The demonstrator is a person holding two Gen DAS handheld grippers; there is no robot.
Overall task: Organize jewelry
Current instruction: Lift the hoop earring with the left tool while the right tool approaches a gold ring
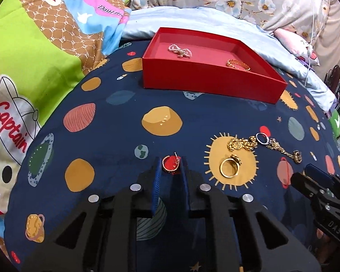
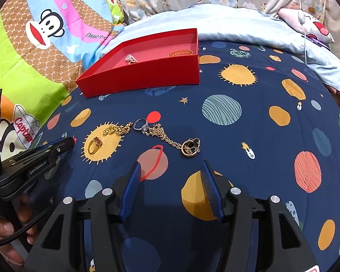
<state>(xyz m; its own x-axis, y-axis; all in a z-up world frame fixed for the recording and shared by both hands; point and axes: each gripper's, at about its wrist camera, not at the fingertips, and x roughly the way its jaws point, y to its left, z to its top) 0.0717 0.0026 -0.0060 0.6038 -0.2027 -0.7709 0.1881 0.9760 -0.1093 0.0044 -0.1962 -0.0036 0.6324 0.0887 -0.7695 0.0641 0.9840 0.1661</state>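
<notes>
My left gripper [image 1: 171,162] is down on the navy planet-print bedspread, and its blue pads pinch a small gold hoop earring with a red centre [image 1: 171,165]. To its right lie a gold ring [image 1: 230,166], a gold chain [image 1: 241,144], a silver ring [image 1: 262,138] and a second chain ending in a hoop [image 1: 295,154]. The red box [image 1: 210,83] at the back holds a pearl bow piece [image 1: 180,50] and a gold bracelet [image 1: 238,64]. My right gripper [image 2: 171,164] hovers open and empty just short of the black-and-gold hoop [image 2: 190,147].
A cartoon-print quilt [image 1: 34,52] is bunched along the left, and a pale blue blanket [image 2: 238,20] with a pink pillow [image 2: 315,25] lies behind the box. A white cable [image 2: 304,34] hangs at the far right. A hand [image 2: 4,231] holds the left gripper's handle.
</notes>
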